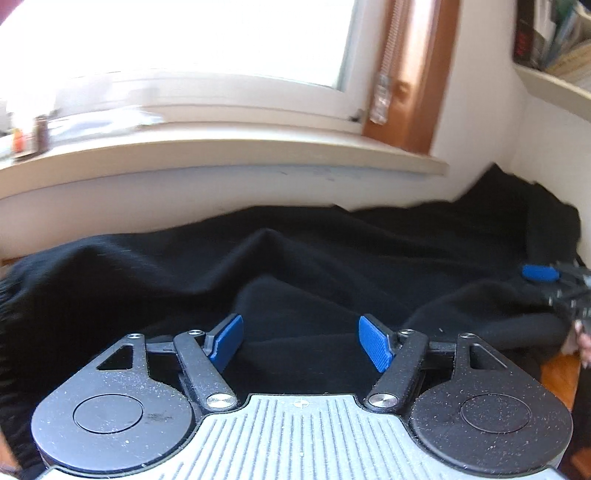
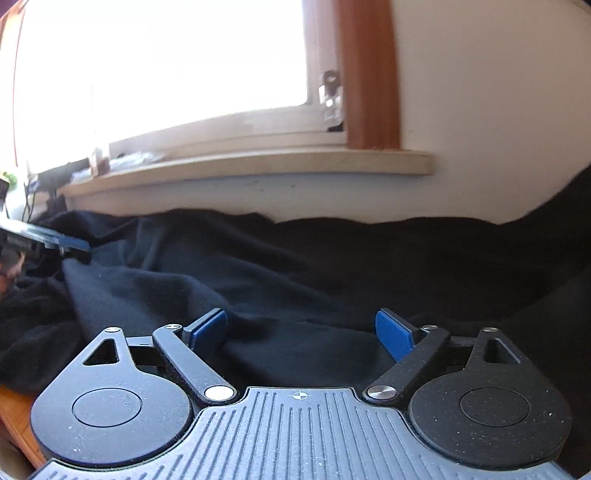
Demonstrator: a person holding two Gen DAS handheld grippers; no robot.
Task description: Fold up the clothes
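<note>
Black garment (image 1: 295,266) below window sill (image 1: 221,155), 2 grippers (image 1: 301,341) (image 2: 301,332) spread wide, empty.

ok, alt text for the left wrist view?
The left gripper hangs open, blue pads apart, over rumpled black cloth. The right gripper shows at the right edge on the same cloth; a bright window and sill lie behind.

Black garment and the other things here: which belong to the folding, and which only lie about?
For the job:
- black garment
- left gripper, open
- right gripper, open

Lying about:
- window sill
- small items on the sill
- books on a shelf
</note>
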